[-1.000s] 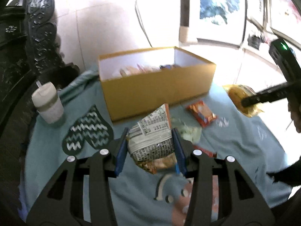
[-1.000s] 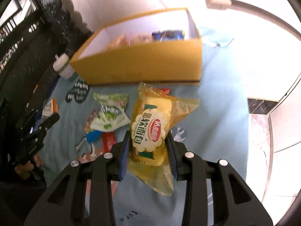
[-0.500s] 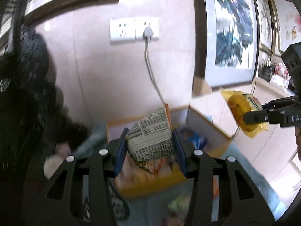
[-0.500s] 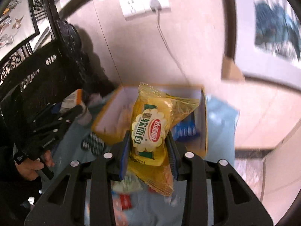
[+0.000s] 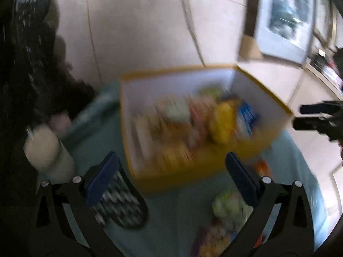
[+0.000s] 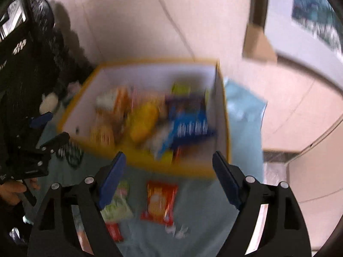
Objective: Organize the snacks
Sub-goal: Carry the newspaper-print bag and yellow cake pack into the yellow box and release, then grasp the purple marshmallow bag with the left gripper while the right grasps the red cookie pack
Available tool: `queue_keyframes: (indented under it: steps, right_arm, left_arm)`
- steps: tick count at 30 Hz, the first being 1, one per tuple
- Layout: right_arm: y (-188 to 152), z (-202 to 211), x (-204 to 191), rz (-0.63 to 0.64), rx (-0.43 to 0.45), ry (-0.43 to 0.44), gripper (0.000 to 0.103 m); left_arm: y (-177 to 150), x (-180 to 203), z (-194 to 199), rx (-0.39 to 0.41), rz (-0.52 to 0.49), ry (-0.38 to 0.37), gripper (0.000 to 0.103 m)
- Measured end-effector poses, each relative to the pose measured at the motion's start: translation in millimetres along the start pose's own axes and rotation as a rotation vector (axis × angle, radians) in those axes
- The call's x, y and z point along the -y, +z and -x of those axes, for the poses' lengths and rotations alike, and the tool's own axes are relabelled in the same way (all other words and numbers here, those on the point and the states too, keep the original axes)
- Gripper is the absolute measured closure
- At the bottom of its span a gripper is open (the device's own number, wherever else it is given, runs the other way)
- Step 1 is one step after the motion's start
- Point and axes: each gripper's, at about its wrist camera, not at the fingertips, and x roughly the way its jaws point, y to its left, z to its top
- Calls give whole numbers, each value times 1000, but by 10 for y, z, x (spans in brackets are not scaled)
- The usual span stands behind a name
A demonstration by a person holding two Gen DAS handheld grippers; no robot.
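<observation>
The yellow box [image 6: 171, 167] sits on the blue-clothed surface [image 6: 203, 224], already heaped with blurred snack packets, while a red packet [image 6: 159, 201] and a green one [image 6: 118, 203] lie loose just in front of it. Both the left gripper [image 5: 171, 177] and right gripper [image 6: 169, 180] are opening with nothing between their jaws. The risk I see is overfilling: packets dropped onto the heap could slide over the wall, and hurried reaches could nudge the cup [image 5: 48, 152] beside the box.

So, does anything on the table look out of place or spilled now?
Yes. A red-orange snack packet, a green-white packet and a small red one lie loose on the blue cloth, outside the yellow box that holds the other snacks. Nothing looks spilled or damaged, though the pictures are blurred.
</observation>
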Motion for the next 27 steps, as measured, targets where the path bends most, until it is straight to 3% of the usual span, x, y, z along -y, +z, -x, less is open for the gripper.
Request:
queue_keyframes:
  steps: [5,9,16,20,21,22,23,24,27]
  right_arm:
    - [-465,-376,-111,5,-122,-14,23]
    - [-516,-469,-187,30,-139,-22,24]
    - [-483,-639,-262,30,-147,-46,24]
    - [-536,-955,-361,20,-219,-50,26]
    - [-594,-1052,-403,38,-267,-55,40]
    - [-613,-1040,-479,91,-242,-82,45]
    - [-627,-1036,-521,113,-237,-76,57]
    - [-630,-1034,-525,106,-244,-53,59]
    - [-671,-961,-517,95,-216,-32,59]
  left_arm:
    - [-803,408,-191,-145,-154,-75,2]
    - [-1017,566,-223,-165,-247,-86,2]
    - [-1022,531,-315,-152,-229,-71,2]
    - [-1076,445,-420,-162,-123,-109,2]
    - [-1108,420,-435,-173,-95,-121,2]
    - [-1142,405,-438,-191,-81,-130,2]
    - [-1176,422,-426,-193,-111,-120,8]
    - [-1224,464,-384,-184,-172,-112,10]
    - [-1270,384,-288,-168,-150,-121,46]
